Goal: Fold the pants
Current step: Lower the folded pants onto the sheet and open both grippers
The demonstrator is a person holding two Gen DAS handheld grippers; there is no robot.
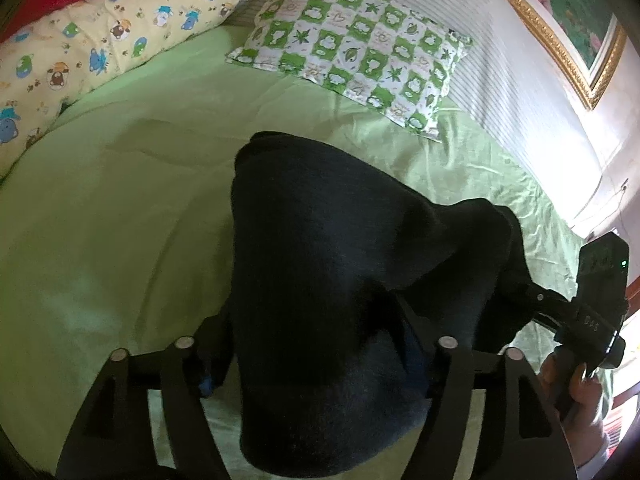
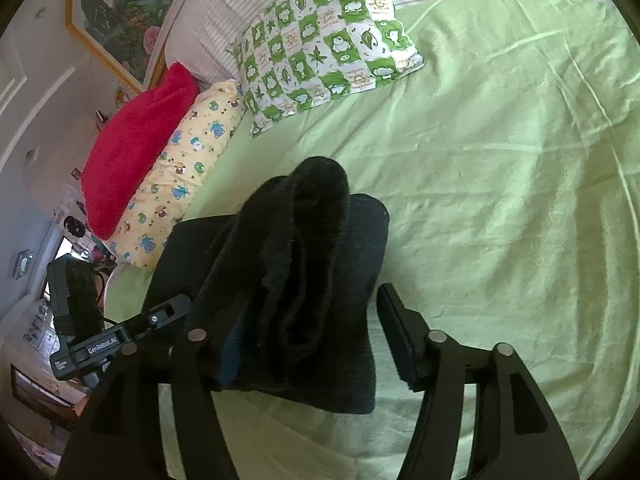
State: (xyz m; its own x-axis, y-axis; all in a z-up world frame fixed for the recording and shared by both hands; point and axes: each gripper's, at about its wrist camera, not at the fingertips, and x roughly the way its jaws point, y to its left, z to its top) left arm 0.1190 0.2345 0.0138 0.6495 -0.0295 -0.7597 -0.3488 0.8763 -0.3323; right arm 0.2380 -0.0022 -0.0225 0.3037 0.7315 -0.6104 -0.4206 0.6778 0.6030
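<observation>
Black fleece pants [image 1: 340, 264] lie bunched on a green bed sheet [image 1: 120, 200]. In the left wrist view the cloth drapes over my left gripper [image 1: 316, 356] and hides its fingertips; the jaws stand wide apart. In the right wrist view the pants [image 2: 304, 280] lie folded in thick layers between the jaws of my right gripper [image 2: 308, 340]. Its right finger [image 2: 400, 336] stands clear of the cloth; the left finger is buried under it. The right gripper also shows in the left wrist view [image 1: 592, 300], and the left gripper in the right wrist view [image 2: 120, 336].
A green-and-white checked pillow [image 1: 356, 48] and a yellow cartoon-print pillow [image 1: 100, 36] lie at the head of the bed. A red cushion [image 2: 136, 144] leans beside them. A gold-framed picture [image 1: 560, 28] hangs on the wall.
</observation>
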